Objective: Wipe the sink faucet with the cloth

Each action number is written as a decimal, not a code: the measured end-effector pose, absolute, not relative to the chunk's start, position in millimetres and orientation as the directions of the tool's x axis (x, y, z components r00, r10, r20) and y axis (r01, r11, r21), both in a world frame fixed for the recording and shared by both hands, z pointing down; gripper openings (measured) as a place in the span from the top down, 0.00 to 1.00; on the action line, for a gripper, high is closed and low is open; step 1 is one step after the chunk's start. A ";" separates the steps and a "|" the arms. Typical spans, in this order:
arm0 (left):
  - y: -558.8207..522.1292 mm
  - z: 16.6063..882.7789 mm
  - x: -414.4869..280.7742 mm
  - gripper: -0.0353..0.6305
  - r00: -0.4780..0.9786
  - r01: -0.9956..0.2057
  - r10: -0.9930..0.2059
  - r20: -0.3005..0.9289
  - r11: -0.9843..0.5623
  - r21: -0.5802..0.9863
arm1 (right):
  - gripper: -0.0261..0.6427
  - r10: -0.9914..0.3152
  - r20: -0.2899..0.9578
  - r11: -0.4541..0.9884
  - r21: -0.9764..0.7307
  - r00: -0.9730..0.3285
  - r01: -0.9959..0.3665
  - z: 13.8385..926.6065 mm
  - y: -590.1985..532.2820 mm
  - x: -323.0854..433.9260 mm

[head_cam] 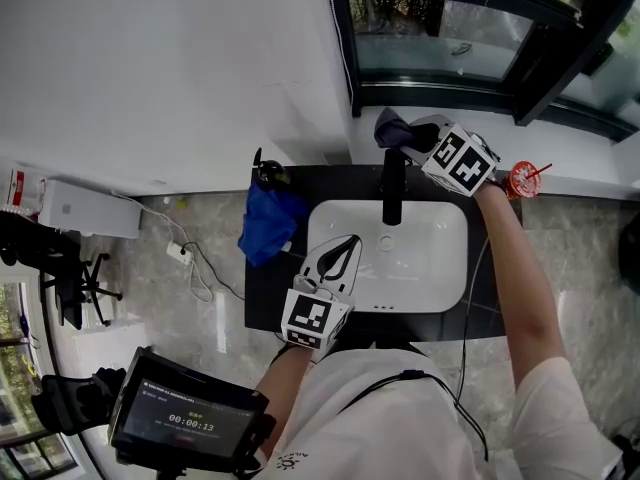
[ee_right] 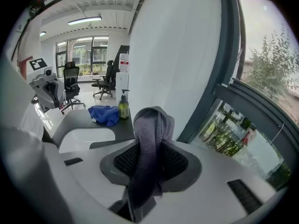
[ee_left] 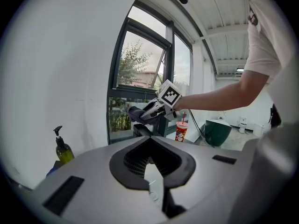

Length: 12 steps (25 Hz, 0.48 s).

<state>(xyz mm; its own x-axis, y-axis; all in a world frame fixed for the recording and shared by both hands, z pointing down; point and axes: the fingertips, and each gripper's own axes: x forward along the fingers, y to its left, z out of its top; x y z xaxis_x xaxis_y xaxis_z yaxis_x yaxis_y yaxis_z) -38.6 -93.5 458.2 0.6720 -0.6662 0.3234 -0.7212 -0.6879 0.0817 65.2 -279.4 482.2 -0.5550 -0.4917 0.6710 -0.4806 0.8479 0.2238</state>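
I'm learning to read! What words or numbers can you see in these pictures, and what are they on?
"00:00:13": on the dark screen at the lower left of the head view; the smaller lines above it are too small to read.
Red cup: its print is too blurred to read.
Soap bottle: its label is too small to read.
Marker cube: a black-and-white square pattern, no words.

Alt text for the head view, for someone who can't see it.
The right gripper holds a grey cloth at the top of a black faucet over a white sink. The left gripper hangs over the sink's near rim; a blue cloth lies left.
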 end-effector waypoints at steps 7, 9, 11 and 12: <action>-93.3 455.3 -43.0 0.96 0.663 -0.730 -0.676 0.321 -0.678 0.081 | 0.78 -0.462 0.705 0.865 0.227 -0.537 -0.446 498.9 -272.1 59.8; -91.6 453.6 -43.6 0.96 0.662 -0.732 -0.677 0.321 -0.677 0.083 | 0.78 -0.435 0.716 0.878 0.204 -0.546 -0.432 498.9 -263.3 57.1; -89.8 453.6 -42.3 0.96 0.664 -0.729 -0.674 0.322 -0.679 0.081 | 0.78 -0.386 0.730 0.898 0.157 -0.564 -0.411 500.1 -250.6 53.7; -89.4 453.2 -41.1 0.96 0.666 -0.727 -0.673 0.321 -0.682 0.080 | 0.78 -0.356 0.737 0.909 0.131 -0.574 -0.396 501.1 -243.2 51.6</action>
